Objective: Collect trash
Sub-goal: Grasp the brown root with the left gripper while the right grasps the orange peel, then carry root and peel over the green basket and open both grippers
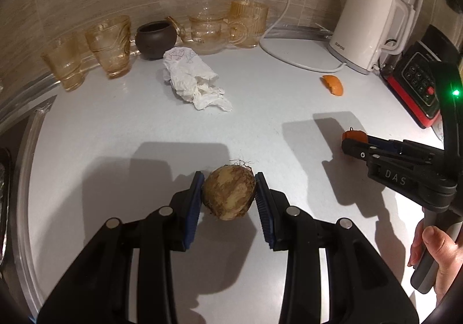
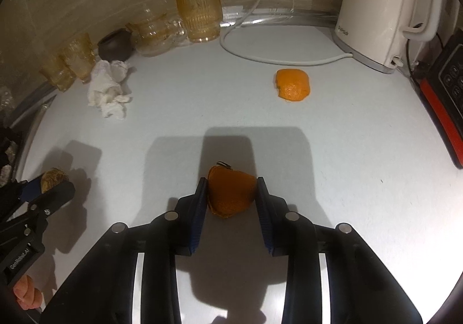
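Left gripper (image 1: 228, 193) fingers pinching brown root (image 1: 228, 192), long axis tilted, hairy end far. Right gripper (image 2: 231, 193) fingers clamping orange peel (image 2: 231, 193), underside hidden, above tabletop (image 2: 332, 164).

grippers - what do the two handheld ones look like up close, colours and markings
Both the left gripper and right gripper are black plastic, with ribbed blue pads on two fingers and round silver pins at the joints. The right one bears pale "DAS" lettering, a lit green light and a grey handle.
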